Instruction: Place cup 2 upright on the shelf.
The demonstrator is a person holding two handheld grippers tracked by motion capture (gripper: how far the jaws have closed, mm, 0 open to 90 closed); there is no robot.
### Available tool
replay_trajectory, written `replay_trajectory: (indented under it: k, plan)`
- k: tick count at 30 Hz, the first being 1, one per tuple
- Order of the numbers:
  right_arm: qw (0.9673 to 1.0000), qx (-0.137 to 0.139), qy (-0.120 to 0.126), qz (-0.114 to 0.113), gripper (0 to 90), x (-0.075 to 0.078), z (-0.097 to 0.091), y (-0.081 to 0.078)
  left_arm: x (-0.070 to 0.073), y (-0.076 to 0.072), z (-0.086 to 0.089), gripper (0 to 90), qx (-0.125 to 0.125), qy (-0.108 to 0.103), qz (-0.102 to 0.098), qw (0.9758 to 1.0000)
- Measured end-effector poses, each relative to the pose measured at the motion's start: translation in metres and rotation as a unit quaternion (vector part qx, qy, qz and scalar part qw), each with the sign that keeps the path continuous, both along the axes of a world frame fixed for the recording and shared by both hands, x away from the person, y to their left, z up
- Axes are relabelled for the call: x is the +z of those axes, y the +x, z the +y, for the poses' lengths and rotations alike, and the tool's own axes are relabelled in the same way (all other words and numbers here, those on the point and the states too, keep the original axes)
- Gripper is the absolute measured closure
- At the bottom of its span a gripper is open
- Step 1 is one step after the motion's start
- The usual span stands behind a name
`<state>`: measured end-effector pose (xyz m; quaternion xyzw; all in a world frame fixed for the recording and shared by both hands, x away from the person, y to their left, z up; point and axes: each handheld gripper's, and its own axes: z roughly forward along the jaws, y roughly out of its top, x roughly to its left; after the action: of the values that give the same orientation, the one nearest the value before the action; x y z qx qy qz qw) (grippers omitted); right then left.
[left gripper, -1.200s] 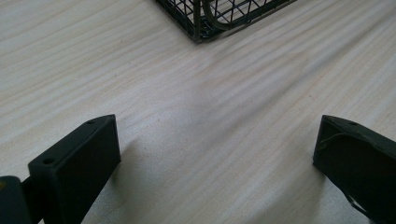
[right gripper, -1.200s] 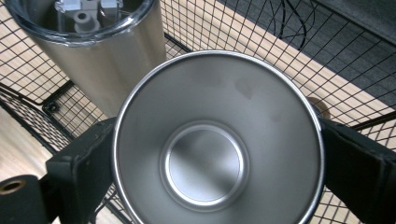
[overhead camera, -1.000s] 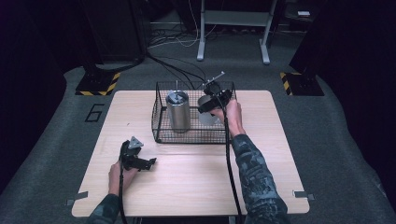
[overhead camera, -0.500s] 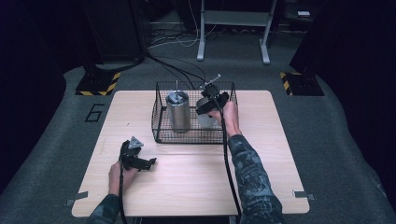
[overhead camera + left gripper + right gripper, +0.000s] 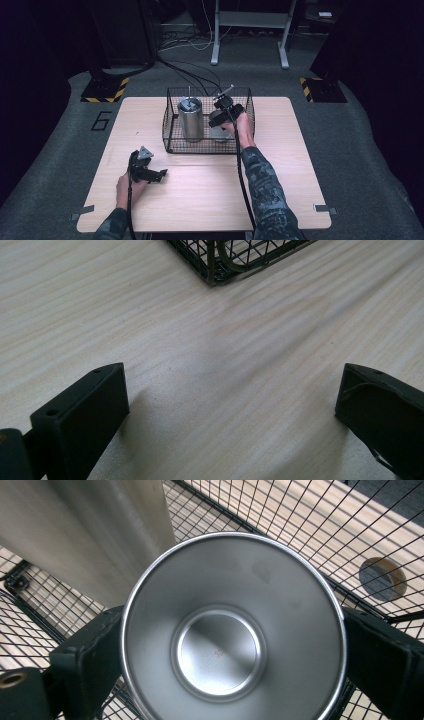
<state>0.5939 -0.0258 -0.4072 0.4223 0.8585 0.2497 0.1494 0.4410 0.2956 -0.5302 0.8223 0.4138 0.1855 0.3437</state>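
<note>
Since a second ago the right gripper (image 5: 223,116) has sunk slightly deeper into the wire basket (image 5: 172,134) at frame centre, its jaws clamped on the steel cup (image 5: 233,630) beside the tall tumbler (image 5: 190,119), probably setting it down. The left gripper (image 5: 159,175) rests lower left, jaws apart

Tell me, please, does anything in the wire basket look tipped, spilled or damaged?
Nothing stands out. The tall steel tumbler stands upright in the wire basket, and the empty steel cup sits between the right gripper jaws.
</note>
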Motion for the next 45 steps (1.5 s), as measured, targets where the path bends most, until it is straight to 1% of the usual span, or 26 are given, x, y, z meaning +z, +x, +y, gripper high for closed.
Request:
replay_trajectory:
  k: [2, 3, 4, 5, 7, 10, 13, 14, 16, 18, 19, 20, 23, 25, 27, 30, 31, 36, 39, 41, 43, 45]
  plan:
    - [1.0, 0.001, -0.003, 0.0, 5.8, -0.001, 0.0, 0.0, 0.0, 0.0, 0.0, 0.2, 0.0, -0.001, 0.003, 1.0]
    - [1.0, 0.0, -0.003, 0.005, 5.8, -0.005, 0.001, 0.001, 0.0, 0.0, 0.0, 0.2, -0.002, 0.002, 0.0, 1.0]
    - [1.0, -0.001, -0.004, 0.008, 5.8, -0.005, 0.001, 0.002, 0.0, 0.0, 0.0, 0.2, -0.002, 0.001, 0.003, 1.0]
    - [0.9999, -0.009, -0.001, 0.011, 5.8, -0.006, 0.002, 0.002, 0.0, 0.0, 0.0, 0.2, 0.0, 0.001, 0.001, 1.0]
    - [0.9999, -0.009, -0.003, 0.013, 5.8, -0.008, 0.002, 0.002, 0.0, 0.0, 0.0, 0.2, -0.001, 0.001, 0.002, 1.0]
    - [0.9999, -0.009, -0.002, 0.013, 5.8, -0.008, 0.002, 0.003, 0.0, 0.0, 0.0, 0.2, 0.0, 0.001, -0.001, 1.0]
    - [0.9999, -0.011, 0.0, 0.012, 5.8, -0.009, 0.002, 0.003, 0.0, 0.0, 0.0, 0.2, 0.0, 0.0, -0.001, 1.0]
    - [0.9998, -0.012, 0.0, 0.014, 5.8, -0.009, 0.002, 0.003, 0.0, 0.0, 0.0, 0.2, -0.002, 0.001, 0.004, 1.0]
    - [0.9998, -0.012, 0.004, 0.013, 5.7, -0.01, 0.001, 0.003, 0.0, 0.0, 0.0, 0.2, -0.002, 0.002, 0.001, 1.0]
    - [0.9998, -0.015, 0.005, 0.015, 5.7, -0.01, 0.0, 0.003, 0.0, 0.0, 0.0, 0.2, -0.002, 0.001, 0.004, 1.0]
    - [0.9997, -0.016, 0.007, 0.015, 5.7, -0.011, 0.0, 0.001, 0.0, 0.0, 0.0, 0.2, -0.002, 0.001, 0.003, 1.0]
    - [0.9999, -0.009, 0.005, 0.007, 5.7, -0.011, -0.001, 0.001, 0.0, 0.0, 0.0, 0.2, -0.002, 0.001, 0.004, 1.0]
    - [0.9999, -0.009, 0.008, 0.003, 5.7, -0.012, -0.001, -0.001, 0.0, 0.0, 0.0, 0.2, -0.003, 0.003, 0.001, 1.0]
    - [0.9999, -0.011, 0.01, 0.004, 5.7, -0.012, -0.002, -0.001, 0.0, 0.0, 0.0, 0.2, -0.002, 0.001, 0.003, 1.0]
    - [0.9998, -0.014, 0.012, 0.007, 5.7, -0.012, -0.002, -0.001, 0.001, 0.0, 0.001, 0.2, -0.004, 0.005, 0.002, 1.0]
    - [0.9998, -0.013, 0.011, 0.005, 5.6, -0.012, -0.002, -0.001, 0.0, 0.0, 0.0, 0.2, -0.003, 0.003, 0.001, 1.0]
    - [0.9998, -0.013, 0.011, 0.005, 5.6, -0.012, -0.002, -0.001, 0.0, 0.0, 0.0, 0.2, -0.002, 0.001, 0.003, 1.0]
    - [0.9998, -0.013, 0.01, 0.008, 5.5, -0.011, -0.002, -0.001, 0.0, 0.0, 0.0, 0.2, -0.002, 0.003, 0.0, 1.0]
    - [0.9998, -0.014, 0.007, 0.014, 5.0, -0.01, -0.002, -0.001, 0.0, 0.0, 0.0, 0.2, -0.002, 0.001, 0.004, 1.0]
    - [0.9998, -0.008, 0.01, 0.016, 3.0, -0.009, -0.002, -0.001, 0.0, 0.0, 0.0, 0.2, 0.0, -0.002, 0.004, 1.0]
    - [0.9998, -0.011, 0.014, 0.013, 0.1, -0.006, -0.004, -0.002, 0.0, 0.0, 0.0, 0.2, 0.0, -0.001, 0.003, 1.0]
    - [0.9997, -0.008, 0.018, 0.011, 0.1, -0.004, -0.005, -0.003, 0.0, 0.0, 0.0, 0.2, 0.0, -0.001, 0.002, 1.0]
